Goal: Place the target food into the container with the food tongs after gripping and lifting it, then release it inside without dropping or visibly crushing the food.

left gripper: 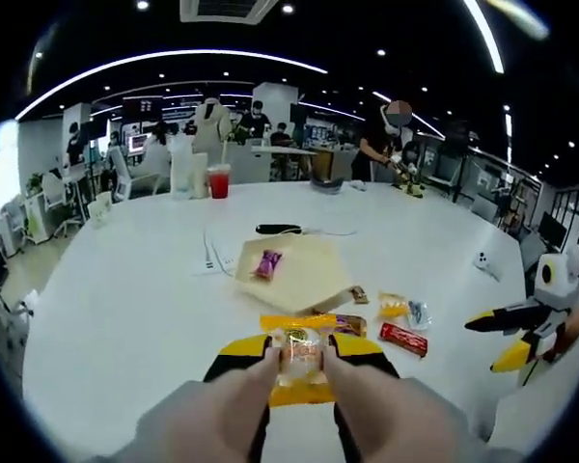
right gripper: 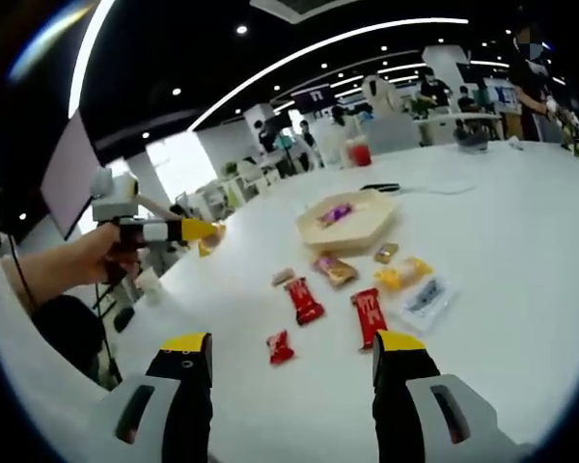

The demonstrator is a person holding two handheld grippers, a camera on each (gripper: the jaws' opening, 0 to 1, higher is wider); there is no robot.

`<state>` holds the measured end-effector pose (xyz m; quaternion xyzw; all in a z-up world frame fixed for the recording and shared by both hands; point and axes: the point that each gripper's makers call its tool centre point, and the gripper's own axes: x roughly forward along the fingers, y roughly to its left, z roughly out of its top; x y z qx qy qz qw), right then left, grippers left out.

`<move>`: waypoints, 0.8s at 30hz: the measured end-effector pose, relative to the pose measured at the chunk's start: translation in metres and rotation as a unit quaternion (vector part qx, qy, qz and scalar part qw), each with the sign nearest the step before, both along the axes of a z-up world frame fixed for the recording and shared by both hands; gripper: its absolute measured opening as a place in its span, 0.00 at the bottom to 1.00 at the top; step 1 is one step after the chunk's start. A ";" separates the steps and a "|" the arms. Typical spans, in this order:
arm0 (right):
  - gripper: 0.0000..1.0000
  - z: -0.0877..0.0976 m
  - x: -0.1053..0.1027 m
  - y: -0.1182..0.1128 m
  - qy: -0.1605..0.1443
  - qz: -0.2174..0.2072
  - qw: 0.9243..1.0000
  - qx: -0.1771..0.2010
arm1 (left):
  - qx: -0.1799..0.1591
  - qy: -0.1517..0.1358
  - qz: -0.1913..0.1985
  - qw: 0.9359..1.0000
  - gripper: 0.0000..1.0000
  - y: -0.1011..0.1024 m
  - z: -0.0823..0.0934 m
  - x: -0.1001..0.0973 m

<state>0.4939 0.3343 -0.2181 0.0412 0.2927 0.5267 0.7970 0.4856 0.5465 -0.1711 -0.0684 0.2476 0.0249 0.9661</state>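
Left gripper (left gripper: 300,359) has its yellow-tipped jaws clamped on a small clear-wrapped snack (left gripper: 300,355), held above the white table (left gripper: 125,309); the packet's lower part sits behind the jaws, and its print is too blurred to read. Ahead of these jaws lies the pale hexagonal container (left gripper: 294,275), with a purple-wrapped sweet (left gripper: 267,262) already inside. Just beyond the jaw tips, between them and the container, a yellow bar (left gripper: 297,321) is partly hidden by the held snack. To the right of it lie a red packet (left gripper: 403,339) and a clear packet (left gripper: 418,313).

Right gripper (right gripper: 294,362) hangs with its jaws wide apart and nothing between them. Ahead of it, scattered on the table: a small red sweet (right gripper: 280,347), two red bars (right gripper: 304,300) (right gripper: 369,316), a yellow-wrapped piece (right gripper: 402,274) and a brown-wrapped piece (right gripper: 334,268). Farther ahead the container is seen again, contents small and indistinct. At far left of this view the left gripper enters, held by a hand (right gripper: 82,256); the snack at its tips is barely discernible.

Background people and desks are too distant to resolve.
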 end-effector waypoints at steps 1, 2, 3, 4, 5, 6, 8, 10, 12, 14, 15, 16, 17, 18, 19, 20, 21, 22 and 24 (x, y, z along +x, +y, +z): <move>0.68 -0.001 -0.002 0.001 0.003 0.003 1.000 -0.001 | 0.000 0.000 0.000 1.000 0.21 0.000 -0.001 0.000; 0.68 -0.002 -0.003 0.001 0.003 0.004 1.000 -0.001 | 0.000 0.001 0.000 1.000 0.21 -0.001 -0.001 0.000; 0.68 -0.004 -0.006 0.001 0.004 0.010 1.000 -0.006 | 0.001 0.003 -0.002 1.000 0.21 -0.002 -0.003 0.000; 0.68 -0.004 -0.007 0.002 0.002 0.012 1.000 -0.006 | 0.003 0.004 -0.003 1.000 0.21 -0.002 -0.003 0.000; 0.68 -0.003 -0.007 0.002 0.002 0.013 1.000 -0.005 | 0.004 0.004 -0.004 1.000 0.21 -0.003 -0.003 -0.001; 0.68 -0.002 -0.007 0.002 0.002 0.013 1.000 -0.004 | 0.004 0.004 -0.004 1.000 0.21 -0.004 -0.003 -0.001; 0.68 -0.002 -0.007 0.003 0.003 0.012 1.000 -0.003 | 0.003 0.004 -0.004 1.000 0.21 -0.004 -0.003 -0.002; 0.68 -0.001 -0.007 0.003 0.003 0.013 1.000 -0.002 | 0.003 0.003 -0.004 1.000 0.21 -0.005 -0.004 -0.002; 0.68 -0.001 -0.008 0.003 0.003 0.014 1.000 -0.003 | 0.002 0.002 -0.004 1.000 0.21 -0.006 -0.003 -0.001; 0.68 -0.001 -0.009 0.003 0.003 0.016 1.000 -0.003 | 0.001 -0.001 -0.004 1.000 0.21 -0.007 -0.002 0.000; 0.68 -0.002 -0.010 0.003 0.004 0.017 1.000 -0.004 | 0.000 -0.003 -0.004 1.000 0.21 -0.007 -0.001 0.000; 0.68 -0.002 -0.010 0.003 0.004 0.018 1.000 -0.005 | 0.000 -0.005 -0.004 1.000 0.21 -0.007 -0.001 0.001; 0.68 -0.002 -0.011 0.003 0.004 0.018 1.000 -0.005 | -0.001 -0.006 -0.004 1.000 0.21 -0.007 0.000 0.001; 0.68 -0.002 -0.011 0.004 0.004 0.018 1.000 -0.005 | -0.002 -0.008 -0.003 1.000 0.21 -0.007 0.001 0.002; 0.68 -0.001 -0.011 0.004 0.004 0.018 1.000 -0.004 | -0.003 -0.009 -0.003 1.000 0.21 -0.007 0.002 0.003; 0.68 -0.001 -0.011 0.003 0.004 0.018 1.000 -0.005 | -0.004 -0.011 -0.003 1.000 0.21 -0.007 0.002 0.003; 0.68 -0.002 -0.010 0.003 0.003 0.018 1.000 -0.005 | -0.004 -0.011 -0.003 1.000 0.21 -0.007 0.002 0.004; 0.68 -0.001 -0.010 0.003 0.004 0.017 1.000 -0.005 | -0.004 -0.012 -0.003 1.000 0.21 -0.007 0.003 0.004; 0.68 -0.001 -0.008 0.003 0.004 0.016 1.000 -0.004 | -0.004 -0.014 -0.004 1.000 0.21 -0.008 0.004 0.006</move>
